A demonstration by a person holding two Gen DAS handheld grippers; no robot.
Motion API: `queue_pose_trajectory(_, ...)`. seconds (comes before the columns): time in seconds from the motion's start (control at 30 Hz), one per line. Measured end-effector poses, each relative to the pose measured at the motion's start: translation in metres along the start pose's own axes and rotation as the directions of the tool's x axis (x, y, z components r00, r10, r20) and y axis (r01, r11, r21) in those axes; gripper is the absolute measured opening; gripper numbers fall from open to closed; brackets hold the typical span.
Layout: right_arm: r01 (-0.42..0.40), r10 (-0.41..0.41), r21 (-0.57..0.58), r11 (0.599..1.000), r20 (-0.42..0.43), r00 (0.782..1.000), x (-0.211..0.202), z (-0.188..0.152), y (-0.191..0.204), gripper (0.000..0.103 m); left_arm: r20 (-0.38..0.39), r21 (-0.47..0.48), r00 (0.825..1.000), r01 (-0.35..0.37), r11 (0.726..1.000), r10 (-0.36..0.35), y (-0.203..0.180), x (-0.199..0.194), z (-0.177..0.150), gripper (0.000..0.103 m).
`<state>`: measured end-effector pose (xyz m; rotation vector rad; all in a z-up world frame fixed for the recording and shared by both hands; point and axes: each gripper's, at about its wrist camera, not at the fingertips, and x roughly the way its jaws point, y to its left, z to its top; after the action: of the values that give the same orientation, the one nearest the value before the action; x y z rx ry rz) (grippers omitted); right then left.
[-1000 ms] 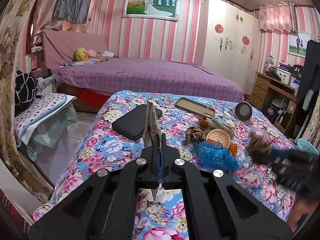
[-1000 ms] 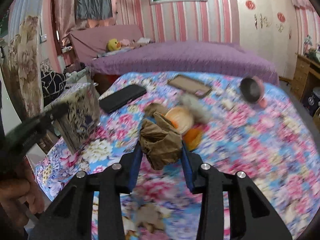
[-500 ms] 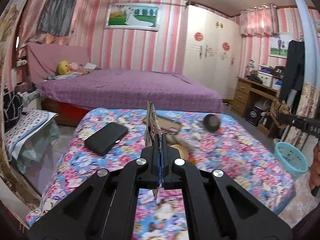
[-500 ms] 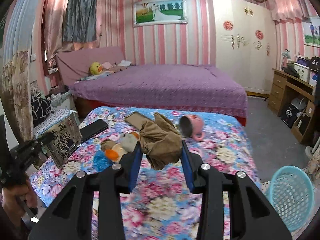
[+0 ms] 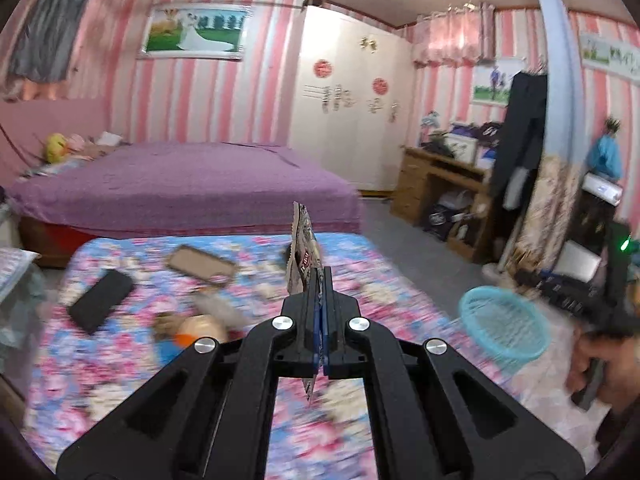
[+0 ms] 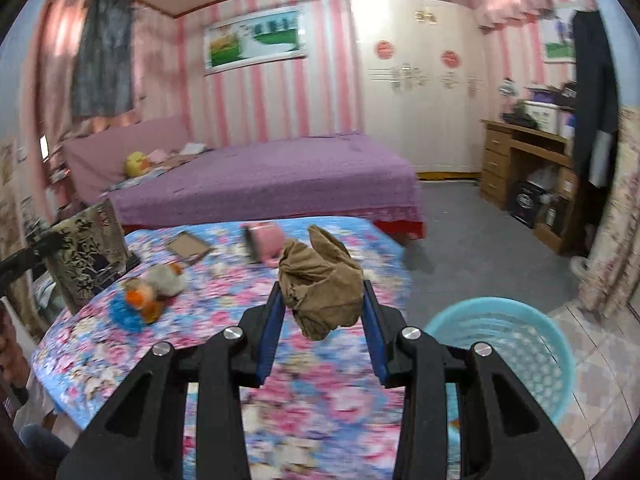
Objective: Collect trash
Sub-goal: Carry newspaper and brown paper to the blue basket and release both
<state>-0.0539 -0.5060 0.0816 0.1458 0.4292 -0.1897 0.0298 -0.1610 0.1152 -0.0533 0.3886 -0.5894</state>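
My left gripper (image 5: 322,280) is clamped on a flat printed wrapper (image 5: 302,240), held edge-on above the floral bed (image 5: 120,380). My right gripper (image 6: 323,304) grasps a crumpled brown paper (image 6: 320,280), with the blue basket (image 6: 520,344) on the floor just beside the bed.

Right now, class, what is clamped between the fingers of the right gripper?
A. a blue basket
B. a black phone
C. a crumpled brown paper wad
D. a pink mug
C: the right gripper is shut on the crumpled brown paper wad, held above the flowered bed.
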Motion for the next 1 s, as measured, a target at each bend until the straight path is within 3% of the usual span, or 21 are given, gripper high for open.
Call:
queue_pose_trajectory(0.23,0.133,-0.134,0.046,0.99,0.027,0.991,0.0,0.0,-0.047,0.038,-0.007,0.046,0.993,0.119,0.992,-0.119,-0.081,0.047,0.016,0.0)
queue_pose_trajectory(0.3,0.162,-0.166,0.104,0.981,0.032,0.986,-0.002,0.0,-0.061,0.038,-0.024,0.047,0.987,0.158,0.986,-0.157,-0.106,0.067,0.015,0.0)
queue_pose_trajectory(0.43,0.197,-0.21,0.212,0.957,0.039,0.977,0.001,0.002,-0.09,0.038,-0.07,0.071,0.98,0.19,0.979,-0.185,-0.149,0.103,0.005,0.0)
queue_pose_trajectory(0.6,0.241,-0.252,0.183,0.953,0.042,0.967,0.006,0.017,-0.106,0.038,-0.119,0.1,0.969,0.227,0.969,-0.215,-0.194,0.149,-0.001,0.0)
queue_pose_trajectory(0.7,0.25,-0.266,0.176,0.952,0.071,0.961,-0.001,0.001,-0.115,0.038,-0.145,0.122,0.956,0.275,0.954,-0.257,-0.225,0.177,-0.007,0.0)
queue_pose_trajectory(0.83,0.303,-0.31,0.208,0.93,0.004,0.951,0.006,-0.021,-0.141,0.038,-0.194,0.124,0.928,0.345,0.93,-0.318,-0.254,0.205,-0.022,0.0)
queue_pose_trajectory(1.0,0.338,-0.35,0.255,0.906,0.002,0.937,-0.002,-0.026,-0.164,0.038,-0.23,0.122,0.906,0.389,0.913,-0.355,-0.277,0.227,-0.038,0.0)
